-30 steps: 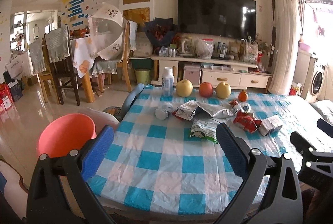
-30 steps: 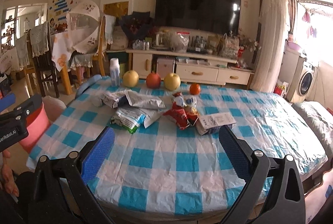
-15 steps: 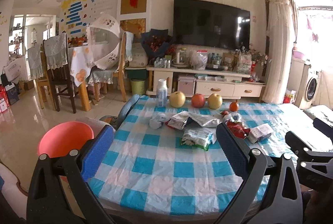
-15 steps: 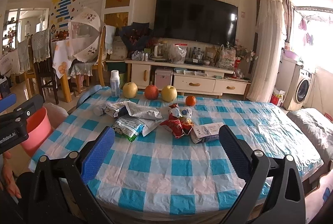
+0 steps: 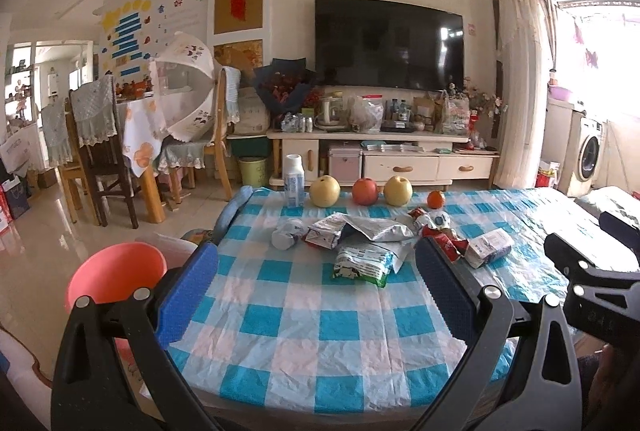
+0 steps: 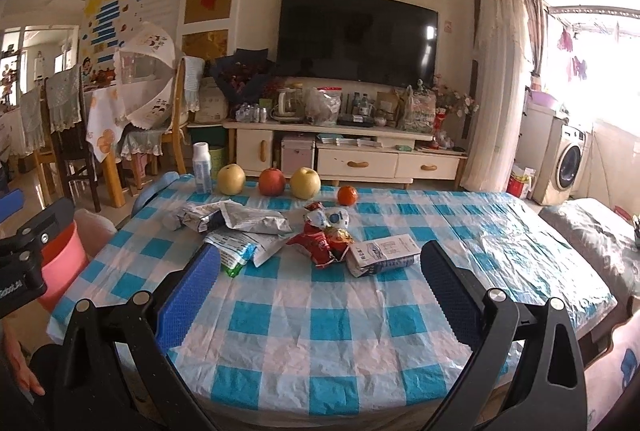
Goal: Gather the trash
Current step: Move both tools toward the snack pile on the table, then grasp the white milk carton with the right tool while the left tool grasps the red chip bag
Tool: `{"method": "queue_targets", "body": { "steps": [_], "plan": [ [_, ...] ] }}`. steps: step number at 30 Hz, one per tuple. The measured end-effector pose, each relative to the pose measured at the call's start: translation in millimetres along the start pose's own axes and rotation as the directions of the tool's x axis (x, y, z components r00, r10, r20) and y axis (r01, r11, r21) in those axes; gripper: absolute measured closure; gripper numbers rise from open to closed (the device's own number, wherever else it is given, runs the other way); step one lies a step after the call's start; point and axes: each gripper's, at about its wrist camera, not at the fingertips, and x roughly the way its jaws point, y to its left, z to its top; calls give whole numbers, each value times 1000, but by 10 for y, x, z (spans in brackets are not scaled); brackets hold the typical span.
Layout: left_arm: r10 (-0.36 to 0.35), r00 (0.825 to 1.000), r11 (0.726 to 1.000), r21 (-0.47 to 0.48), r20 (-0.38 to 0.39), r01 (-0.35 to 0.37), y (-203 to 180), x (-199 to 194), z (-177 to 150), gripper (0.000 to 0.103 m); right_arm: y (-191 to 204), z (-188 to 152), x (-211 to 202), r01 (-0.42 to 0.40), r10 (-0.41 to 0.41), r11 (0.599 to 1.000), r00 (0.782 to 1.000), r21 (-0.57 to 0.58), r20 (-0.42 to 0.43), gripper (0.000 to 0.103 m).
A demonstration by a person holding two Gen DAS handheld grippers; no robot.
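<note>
Trash lies in the middle of the checked tablecloth [image 5: 320, 331]: a silver wrapper [image 5: 360, 227] [image 6: 248, 217], a green-white snack bag [image 5: 362, 265] [image 6: 230, 245], a red wrapper [image 5: 448, 241] [image 6: 320, 241], a white carton [image 5: 488, 247] [image 6: 382, 255] and a tipped small bottle [image 5: 286, 233]. A pink bin [image 5: 116, 275] [image 6: 60, 263] stands left of the table. My left gripper [image 5: 316, 291] and right gripper [image 6: 320, 295] are both open and empty, held over the table's near edge, short of the trash.
Along the table's far edge stand a white bottle [image 5: 294, 181], two pears [image 5: 325, 192], an apple [image 5: 365, 191] and an orange [image 5: 435, 199]. A TV cabinet [image 5: 380, 159] is behind, dining chairs [image 5: 100, 159] at left, a washing machine [image 5: 592, 155] at right.
Both grippers have pulled back and tilted up; the table and trash appear farther away and more of the room shows. Both stay open.
</note>
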Motion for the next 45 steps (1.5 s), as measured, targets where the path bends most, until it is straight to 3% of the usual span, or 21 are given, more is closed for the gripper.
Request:
{"method": "queue_targets", "body": {
  "steps": [11, 19, 24, 30, 35, 36, 37, 38, 40, 45],
  "plan": [
    [-135, 991, 990, -36, -26, 134, -67, 307, -453, 4, -161, -272, 354, 25, -25, 1000, 999, 7, -39, 4],
    [-116, 989, 993, 27, -89, 119, -212, 550, -649, 4, -490, -608, 817, 57, -52, 998, 989, 38, -138, 4],
    [-158, 972, 983, 64, -174, 172, -364, 736, -654, 4, -794, -674, 1041, 58, -33, 991, 980, 121, -198, 4],
    [-242, 938, 939, 183, -249, 291, -747, 950, -639, 4, -1258, -734, 1419, 10, 79, 948, 961, 318, -265, 4],
    [-271, 919, 920, 203, -286, 335, -1003, 1156, -610, 4, -1588, -717, 1725, -24, 162, 885, 952, 466, -259, 7],
    [-280, 913, 917, 198, -296, 345, -1052, 1211, -607, 4, -1642, -716, 1796, -25, 172, 873, 950, 486, -260, 12],
    [-284, 909, 917, 190, -305, 350, -1077, 1255, -606, 4, -1678, -717, 1852, -26, 181, 865, 948, 502, -262, 22],
    [-293, 902, 917, 174, -318, 359, -1104, 1314, -600, 4, -1733, -719, 1947, -27, 196, 850, 943, 526, -268, 23],
    [-340, 871, 915, 90, -354, 394, -1123, 1460, -583, 4, -1817, -725, 2085, -32, 223, 821, 937, 569, -269, 23],
    [-384, 833, 918, -70, -398, 390, -1212, 1805, -517, 10, -1955, -696, 2418, -44, 280, 761, 922, 647, -266, 23]
  ]
}}
